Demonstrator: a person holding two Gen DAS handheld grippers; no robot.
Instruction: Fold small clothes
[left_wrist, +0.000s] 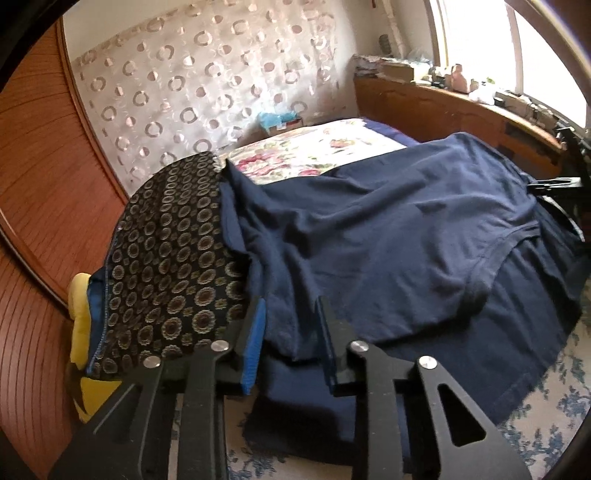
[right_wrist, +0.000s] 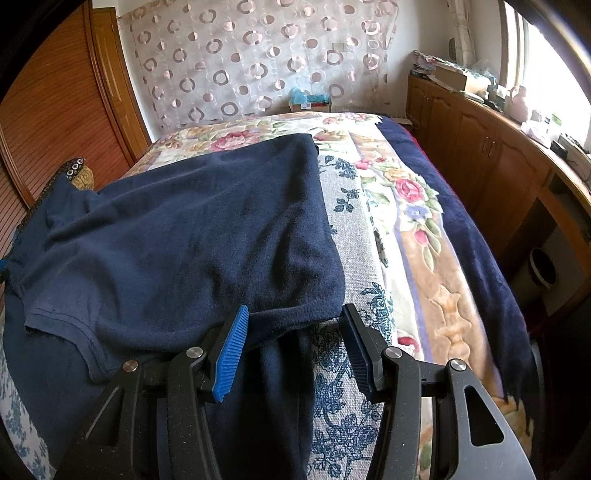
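Navy T-shirt (left_wrist: 388, 221) lies spread on the bed (right_wrist: 373, 229), partly folded: one layer turned over another, a hemmed sleeve (right_wrist: 66, 325) showing at the near left in the right wrist view. Cloth is wrinkled, not yet squared.

Left claw (left_wrist: 291, 332): jaws narrowly apart over the shirt's near edge. Fabric sits between the blue pads (left_wrist: 255, 343) but they do not appear to press on it; reads as released, not gripped.

Right claw (right_wrist: 295, 343): jaws moderately wide, straddling the shirt's near right corner, pads clear of the cloth. Holding nothing.

Step in hand (judgement): between folds. A first fold looks laid down and both claws are free at the near edge. Next move likely calls for each claw to close on the near hem or corners and carry that edge toward the far side, keeping both ends level so the layers do not skew. Risk: pinching the lower layer, or the bedspread, along with the top one.

Surface: soft bed with a blue-floral cover (right_wrist: 343, 424), a rose-patterned blanket (right_wrist: 406, 192) and a dark navy throw (right_wrist: 480, 236) on the right. A dark garment with a ring print (left_wrist: 173, 266) lies left of the shirt, over something yellow (left_wrist: 79, 295).

Room: circle-patterned curtain (right_wrist: 258, 66), wooden slatted doors (left_wrist: 33, 184) at left, wooden cabinets (right_wrist: 491, 162) under a bright window, top cluttered.
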